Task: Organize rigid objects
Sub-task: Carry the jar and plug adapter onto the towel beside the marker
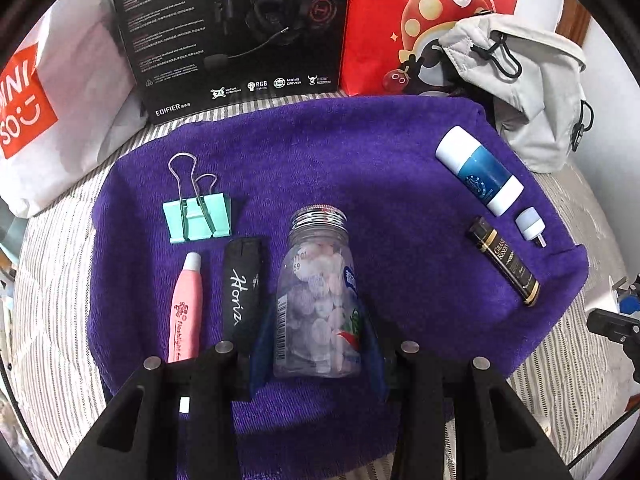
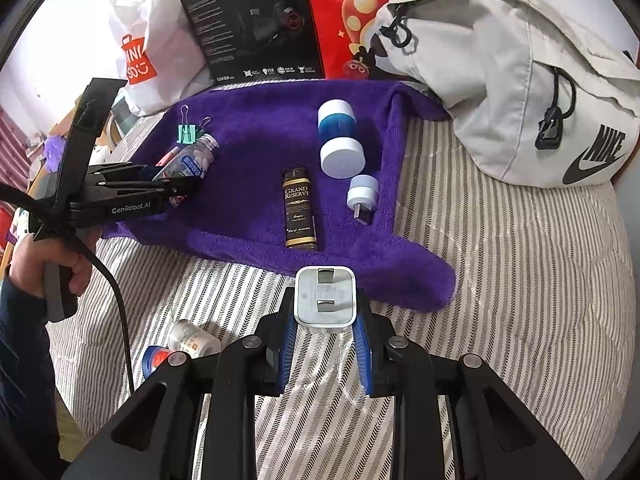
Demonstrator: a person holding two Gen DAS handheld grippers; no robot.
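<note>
Holding: left gripper fingers clamped a clear candy jar lying on the purple towel; right gripper fingers pinched a white charger plug just off its near edge. Best lowered level onto bare towel.

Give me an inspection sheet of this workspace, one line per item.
Surface: purple towel on striped bedding.
Job's things: binder clip, pink tube, black pouch, blue-white bottle, lighter, USB light on towel.
Clutter: two small bottles off towel.
Grippers: left gripper around candy jar; right gripper grips white charger.
Cables: black cable.
Surroundings: headset box, red bag, grey bag.
</note>
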